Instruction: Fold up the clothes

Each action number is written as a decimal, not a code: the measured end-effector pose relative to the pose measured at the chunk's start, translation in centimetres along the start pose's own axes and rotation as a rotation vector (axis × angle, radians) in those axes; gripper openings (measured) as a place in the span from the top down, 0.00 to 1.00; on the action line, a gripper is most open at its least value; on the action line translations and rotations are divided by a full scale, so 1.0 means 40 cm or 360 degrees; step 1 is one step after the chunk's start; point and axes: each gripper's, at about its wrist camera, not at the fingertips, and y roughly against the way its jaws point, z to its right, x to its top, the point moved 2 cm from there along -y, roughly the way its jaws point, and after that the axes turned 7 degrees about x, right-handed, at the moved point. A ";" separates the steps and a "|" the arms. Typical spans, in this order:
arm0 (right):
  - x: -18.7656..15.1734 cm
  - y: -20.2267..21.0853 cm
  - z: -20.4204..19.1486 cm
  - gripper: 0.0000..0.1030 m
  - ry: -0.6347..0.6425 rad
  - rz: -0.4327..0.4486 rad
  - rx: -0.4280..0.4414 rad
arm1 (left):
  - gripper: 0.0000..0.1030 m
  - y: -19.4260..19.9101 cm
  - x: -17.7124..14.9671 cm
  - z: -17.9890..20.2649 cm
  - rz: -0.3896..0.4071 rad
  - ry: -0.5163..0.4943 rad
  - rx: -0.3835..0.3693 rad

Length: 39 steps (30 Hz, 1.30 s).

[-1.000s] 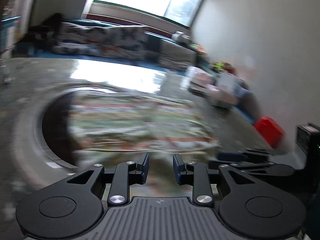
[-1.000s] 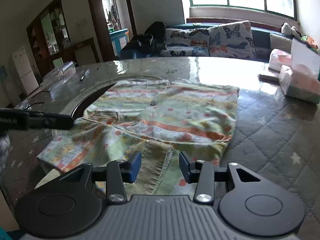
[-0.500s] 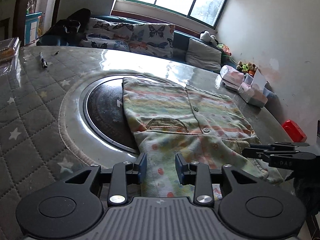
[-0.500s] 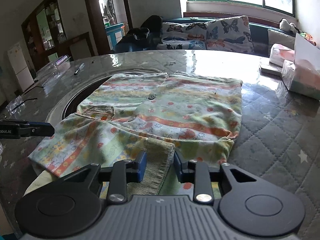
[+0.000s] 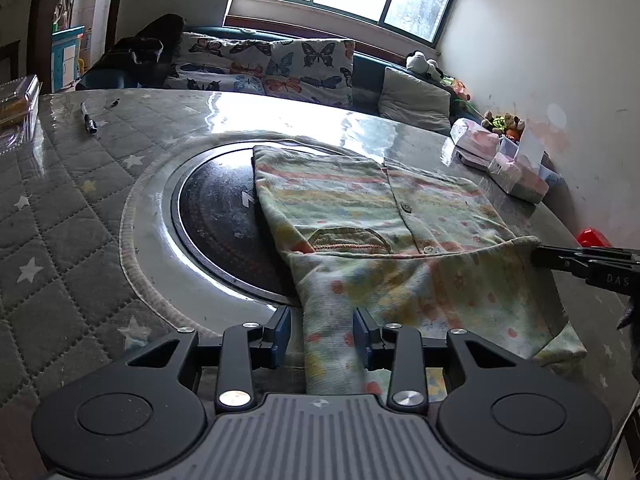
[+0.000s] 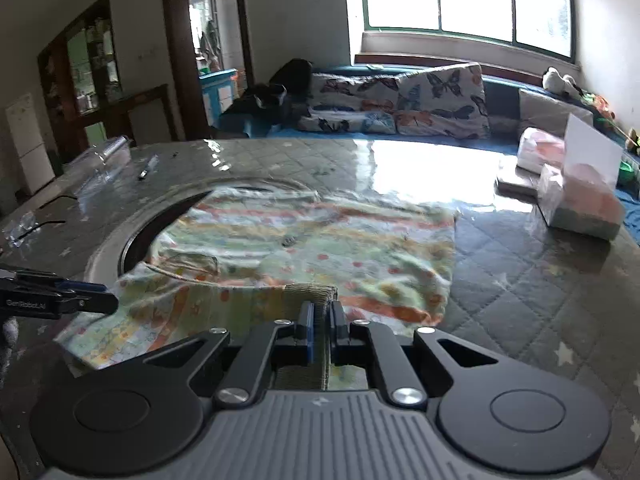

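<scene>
A pastel striped and dotted child's cardigan lies spread on the round table, partly over the dark centre disc; it also shows in the right wrist view. My left gripper is open, its jaws either side of the sleeve near the table's front edge. My right gripper is shut on the ribbed sleeve cuff and holds it lifted, so the sleeve is stretched between the two grippers. The right gripper shows in the left wrist view at the cuff.
Tissue packs and a white card stand at the table's right edge, with a red object beyond. A pen and a clear plastic box lie at far left. A butterfly-cushion sofa is behind.
My right gripper has shut on the sleeve cuff and lifted it, pulling the sleeve taut. My left gripper has settled over the sleeve's near part, still open.
</scene>
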 end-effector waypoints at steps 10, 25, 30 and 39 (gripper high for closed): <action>-0.012 -0.003 0.010 0.86 0.0050 -0.0013 -0.0048 | 0.64 0.030 0.043 0.008 0.0084 -0.0047 0.0014; -0.037 -0.068 -0.034 0.69 0.0192 -0.0134 0.0120 | 0.64 -0.076 0.044 0.116 -0.0006 -0.0227 -0.0057; -0.056 -0.027 -0.042 0.69 0.0208 -0.0130 0.0138 | 0.64 -0.037 0.048 0.138 0.0040 -0.0220 -0.0118; -0.102 0.022 -0.038 0.69 0.0221 -0.0155 0.0127 | 0.63 -0.030 -0.009 0.207 -0.0014 -0.0363 -0.0183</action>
